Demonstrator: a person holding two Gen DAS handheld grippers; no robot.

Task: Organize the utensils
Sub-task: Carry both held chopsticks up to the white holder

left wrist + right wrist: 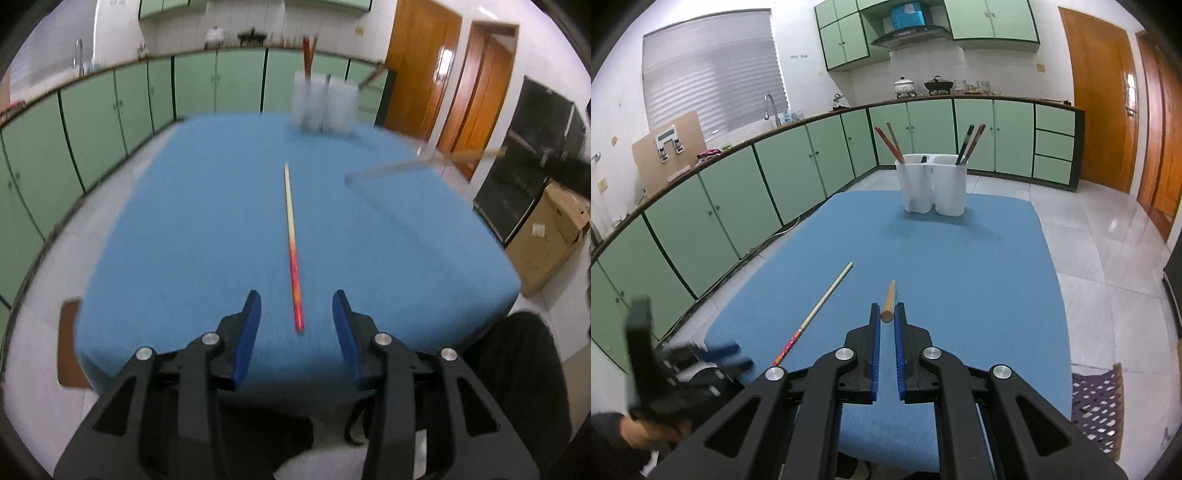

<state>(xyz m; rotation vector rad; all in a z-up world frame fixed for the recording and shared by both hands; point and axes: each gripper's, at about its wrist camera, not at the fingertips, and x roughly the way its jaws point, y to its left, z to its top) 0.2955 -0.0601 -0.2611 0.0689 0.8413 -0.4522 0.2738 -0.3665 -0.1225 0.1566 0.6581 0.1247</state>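
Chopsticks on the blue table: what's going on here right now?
A person is sorting chopsticks into the white holder. The right gripper is shut on a plain wooden chopstick. The left gripper is open around the near end of a red-handled chopstick lying on the table.

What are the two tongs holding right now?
The right tongs pinch a wooden chopstick at its thick end. The left tongs hold nothing; the red chopstick lies loose.
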